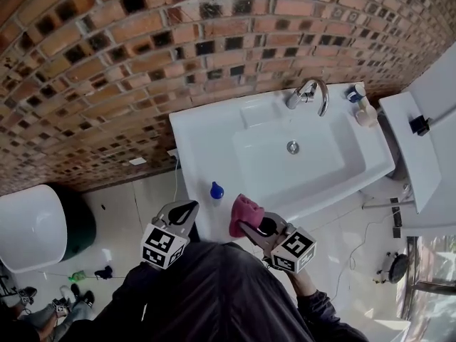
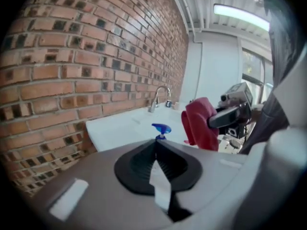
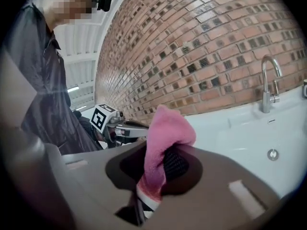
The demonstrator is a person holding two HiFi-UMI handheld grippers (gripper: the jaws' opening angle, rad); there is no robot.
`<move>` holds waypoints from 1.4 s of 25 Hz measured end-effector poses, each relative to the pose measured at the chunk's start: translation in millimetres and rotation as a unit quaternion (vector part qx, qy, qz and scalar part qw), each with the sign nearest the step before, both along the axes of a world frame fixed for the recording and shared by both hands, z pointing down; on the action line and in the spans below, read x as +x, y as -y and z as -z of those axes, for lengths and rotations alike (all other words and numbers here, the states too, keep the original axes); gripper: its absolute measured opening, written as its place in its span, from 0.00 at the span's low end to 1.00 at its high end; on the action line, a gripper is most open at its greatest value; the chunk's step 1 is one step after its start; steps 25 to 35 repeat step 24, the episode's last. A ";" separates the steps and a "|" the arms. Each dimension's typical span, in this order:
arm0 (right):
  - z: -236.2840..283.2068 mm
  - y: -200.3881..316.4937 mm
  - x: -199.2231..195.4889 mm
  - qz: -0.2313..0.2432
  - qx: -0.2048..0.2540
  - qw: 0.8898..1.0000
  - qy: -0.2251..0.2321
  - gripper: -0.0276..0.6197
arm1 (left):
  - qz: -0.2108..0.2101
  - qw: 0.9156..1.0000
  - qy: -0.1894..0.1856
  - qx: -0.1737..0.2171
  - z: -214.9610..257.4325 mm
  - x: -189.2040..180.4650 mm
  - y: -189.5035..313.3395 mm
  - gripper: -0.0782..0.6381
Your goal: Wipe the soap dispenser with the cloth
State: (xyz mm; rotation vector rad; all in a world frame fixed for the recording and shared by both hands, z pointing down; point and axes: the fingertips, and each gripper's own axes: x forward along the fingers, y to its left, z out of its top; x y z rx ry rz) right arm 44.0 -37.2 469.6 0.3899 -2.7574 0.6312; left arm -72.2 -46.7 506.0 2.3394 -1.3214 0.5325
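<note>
We find the right claw [image 3: 165, 159] clamped on a pink cloth [image 3: 168, 128], most of which stands loose above the jaws. The left claw [image 2: 157, 152] has its jaws together with nothing between them. We take the soap dispenser [image 1: 216, 189] to be the blue-topped pump at the front left corner of the sink [image 1: 214, 130], just beyond both claws; its body does not show. Risks noted: the dispenser stands at the sink's edge and nothing holds it, so in our judgement a sideways wipe could tip it to the floor. Pressure from above could work the pump. The loose cloth could also pull free under a hard rub. A second blue-capped bottle [image 1: 365, 112] sits at the back right corner beside the tap [image 1: 313, 91], well apart. Nothing stands between cloth and dispenser.
</note>
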 end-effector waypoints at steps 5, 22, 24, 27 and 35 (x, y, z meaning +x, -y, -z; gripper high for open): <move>4.9 2.7 0.2 -0.012 0.012 1.000 -0.007 0.14 | -0.010 1.000 -0.011 0.003 8.2 3.0 -0.4 0.11; 5.5 -8.8 -6.0 0.008 0.009 1.000 -0.006 0.14 | -0.037 0.999 -0.014 -0.006 5.9 17.7 -6.7 0.11; 5.1 -10.8 -6.3 0.011 0.008 1.000 -0.006 0.14 | -0.036 0.999 -0.014 -0.006 5.7 17.7 -7.0 0.11; 5.1 -10.8 -6.3 0.011 0.008 1.000 -0.006 0.14 | -0.036 0.999 -0.014 -0.006 5.7 17.7 -7.0 0.11; 5.1 -10.8 -6.3 0.011 0.008 1.000 -0.006 0.14 | -0.036 0.999 -0.014 -0.006 5.7 17.7 -7.0 0.11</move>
